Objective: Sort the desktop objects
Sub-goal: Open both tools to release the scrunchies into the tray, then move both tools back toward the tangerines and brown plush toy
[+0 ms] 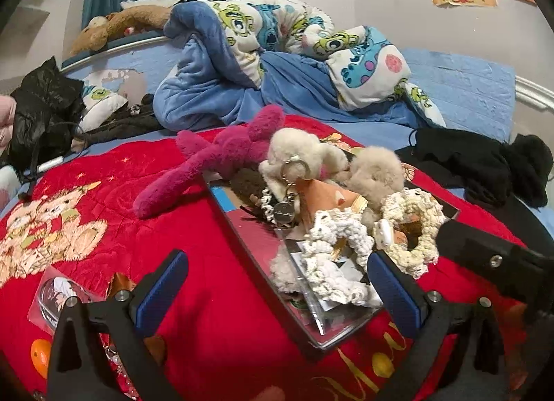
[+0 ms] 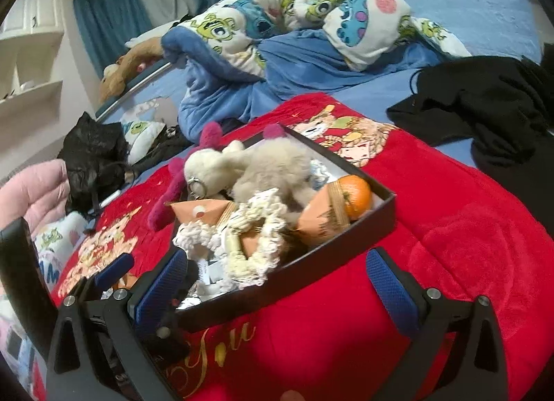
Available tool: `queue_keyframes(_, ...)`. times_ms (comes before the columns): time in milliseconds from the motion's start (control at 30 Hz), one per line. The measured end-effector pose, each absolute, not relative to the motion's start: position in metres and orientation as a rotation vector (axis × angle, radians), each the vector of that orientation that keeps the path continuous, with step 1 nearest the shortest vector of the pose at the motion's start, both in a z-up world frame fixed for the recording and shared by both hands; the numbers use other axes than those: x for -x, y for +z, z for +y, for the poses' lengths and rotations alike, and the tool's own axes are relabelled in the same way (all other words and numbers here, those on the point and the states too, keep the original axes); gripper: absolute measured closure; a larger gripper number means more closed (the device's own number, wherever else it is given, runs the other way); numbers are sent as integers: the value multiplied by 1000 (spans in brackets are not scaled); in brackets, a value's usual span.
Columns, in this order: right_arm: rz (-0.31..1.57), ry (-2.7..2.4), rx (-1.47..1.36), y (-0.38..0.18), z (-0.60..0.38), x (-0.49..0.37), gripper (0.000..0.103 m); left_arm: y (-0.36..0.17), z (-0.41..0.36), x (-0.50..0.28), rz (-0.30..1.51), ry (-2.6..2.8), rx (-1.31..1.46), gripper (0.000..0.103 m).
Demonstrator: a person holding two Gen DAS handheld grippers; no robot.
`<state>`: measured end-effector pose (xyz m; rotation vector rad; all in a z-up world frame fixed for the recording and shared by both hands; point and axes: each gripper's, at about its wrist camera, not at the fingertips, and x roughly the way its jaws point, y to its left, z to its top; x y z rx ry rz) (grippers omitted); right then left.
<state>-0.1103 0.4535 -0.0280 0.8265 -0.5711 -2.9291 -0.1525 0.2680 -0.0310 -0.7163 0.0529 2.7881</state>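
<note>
Left wrist view: left tool (image 1: pixel 277 283) spread wide, nothing between the blue pads, hanging over the near-left edge of the dark box (image 1: pixel 239 238) on the red blanket (image 1: pixel 214 300). Box heaped with soft things: cream plush keychain (image 1: pixel 294 155) with its metal ring, beige plush (image 1: pixel 375 172), crocheted cream pieces (image 1: pixel 342 245), an orange paper packet (image 1: pixel 325 193). Pink plush (image 1: pixel 214 155) lying on the blanket at the box's far-left side, touching or overlapping the rim. Loose on the blanket at lower left: a clear-wrapped card (image 1: pixel 59 293), a small orange ball (image 1: pixel 39 356), and what may be a string of beads (image 1: pixel 117 363), too blurred to be sure.

Right wrist view: right tool (image 2: pixel 277 280) likewise spread wide and empty, straddling the near rim of the box (image 2: pixel 332 255). An orange (image 2: pixel 356 197) tucked in the right corner beside a second orange packet (image 2: pixel 322 221). Left tool's blue pad (image 2: pixel 114 269) visible just past the box's near-left corner.

Likely step: fetching the next loose piece, since several items remain outside the box. Best done by backing the left tool off the rim, angling down onto the card or the ball, and closing on one thing only. For the flat card, better to catch an edge than to press down into soft bedding. For the pink plush, a pinch on a limb, then a lift clear of the rim before lowering in.
</note>
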Motion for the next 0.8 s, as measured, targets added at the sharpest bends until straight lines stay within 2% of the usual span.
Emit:
queue_keyframes(467, -546, -2945, -798, -15, 438, 93, 0, -26, 249, 133, -28, 2810, 722, 0)
queue_keyframes(667, -442, -2933, -792, -9, 416, 83, 0, -25, 231, 119, -83, 2817, 747, 0)
queue_keyframes(800, -489, -2910, -781, -7, 408, 77, 0, -23, 222, 109, -71, 2824, 763, 0)
